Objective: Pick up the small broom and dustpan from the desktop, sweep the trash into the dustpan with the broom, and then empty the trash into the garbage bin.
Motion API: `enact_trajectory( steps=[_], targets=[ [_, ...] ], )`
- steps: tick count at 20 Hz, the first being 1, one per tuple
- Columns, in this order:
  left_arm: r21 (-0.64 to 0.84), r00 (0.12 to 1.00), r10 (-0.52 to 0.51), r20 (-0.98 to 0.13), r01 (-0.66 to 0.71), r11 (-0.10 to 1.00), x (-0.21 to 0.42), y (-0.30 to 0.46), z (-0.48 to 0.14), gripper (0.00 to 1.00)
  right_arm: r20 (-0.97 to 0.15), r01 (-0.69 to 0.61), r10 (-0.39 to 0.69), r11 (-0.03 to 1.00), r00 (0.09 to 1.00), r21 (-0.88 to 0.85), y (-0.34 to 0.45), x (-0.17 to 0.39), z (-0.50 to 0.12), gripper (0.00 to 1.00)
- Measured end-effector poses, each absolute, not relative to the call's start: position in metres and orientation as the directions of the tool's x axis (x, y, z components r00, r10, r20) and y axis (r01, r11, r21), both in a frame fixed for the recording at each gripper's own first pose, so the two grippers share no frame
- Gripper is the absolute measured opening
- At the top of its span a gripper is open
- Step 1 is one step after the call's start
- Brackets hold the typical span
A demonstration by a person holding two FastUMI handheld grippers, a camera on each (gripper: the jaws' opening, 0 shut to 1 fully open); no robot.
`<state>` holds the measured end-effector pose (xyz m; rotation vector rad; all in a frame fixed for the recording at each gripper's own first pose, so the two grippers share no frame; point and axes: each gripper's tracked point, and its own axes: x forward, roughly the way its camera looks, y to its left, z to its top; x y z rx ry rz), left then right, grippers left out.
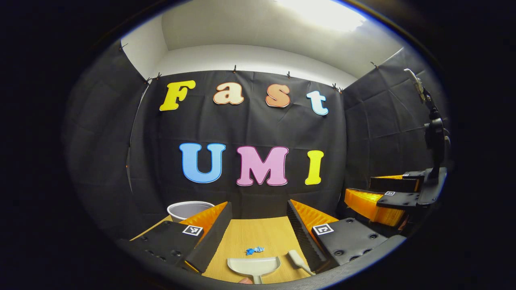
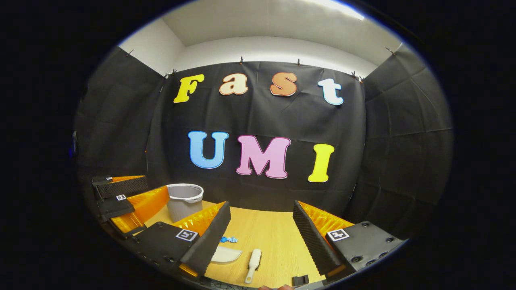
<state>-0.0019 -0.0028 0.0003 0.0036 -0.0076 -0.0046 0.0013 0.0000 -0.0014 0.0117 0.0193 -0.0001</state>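
Wood desk (image 1: 258, 235) carrying dustpan (image 1: 254, 266) at 6, broom (image 1: 297, 259) just at its 3, blue trash (image 1: 254, 250) at 12, bin (image 1: 188, 210) at 10; left tool (image 1: 255, 233) and right tool (image 2: 262, 237) both spread apart, gripping nothing.

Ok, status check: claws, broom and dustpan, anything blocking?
Left claw open, empty. Right claw open, empty. Dustpan and broom flat on the desk, untouched; blue trash just beyond the pan. Bin far left, path open.

Matt wood-grain desktop (image 1: 258, 233); smooth plastic dustpan (image 1: 254, 266), broom (image 2: 253, 264), bin (image 2: 184, 200); crinkly glossy trash (image 1: 254, 250).
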Motion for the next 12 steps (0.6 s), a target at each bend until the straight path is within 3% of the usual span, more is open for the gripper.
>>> enact_trajectory(
  steps=[12],
  targets=[
    [0.003, 1.0, -0.016, -0.011, 0.016, 1.0, 0.0024, -0.0052, -0.0047, 0.81, -0.036, 0.008, -0.008, 1.0, 0.999, 0.014, -0.0021, 0.0038, -0.0042, 0.92]
  ],
)
